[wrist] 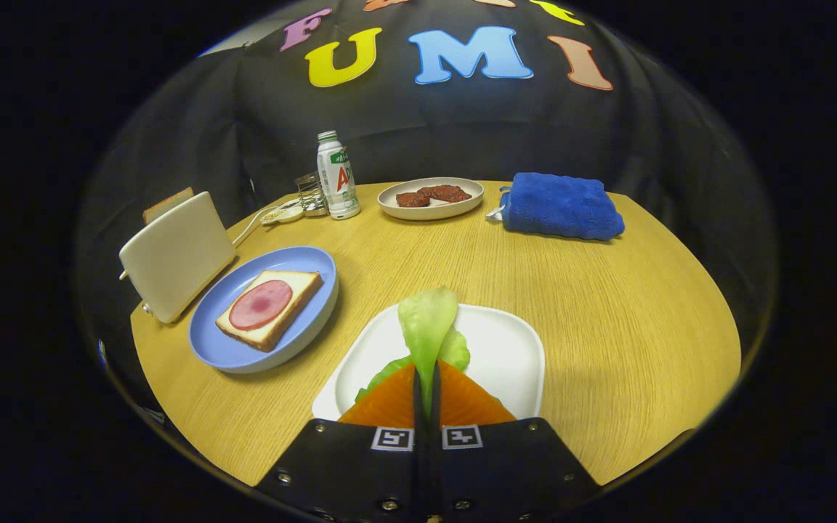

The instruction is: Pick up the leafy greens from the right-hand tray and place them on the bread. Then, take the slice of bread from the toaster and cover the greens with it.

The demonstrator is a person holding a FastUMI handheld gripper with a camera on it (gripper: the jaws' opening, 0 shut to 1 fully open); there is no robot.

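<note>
The bottle [336, 178] label is too small to read. Two square coded markers [392, 439] stand on the gripper [426, 381], whose fingers pinch the leafy greens [427, 319].

Even overhead light, sharp centre, edges bowed, perhaps soft.

Staged booth posing as a kitchen table

A black cloth wall [418, 138] is hanging behind a round wooden table [607, 305] bearing a cream toaster [175, 254] and plated food.

The gripper [426, 388] has its two fingers [389, 407] drawn nearly together, pressing from both sides on the leafy greens [427, 323] that stick out ahead of them.
</note>
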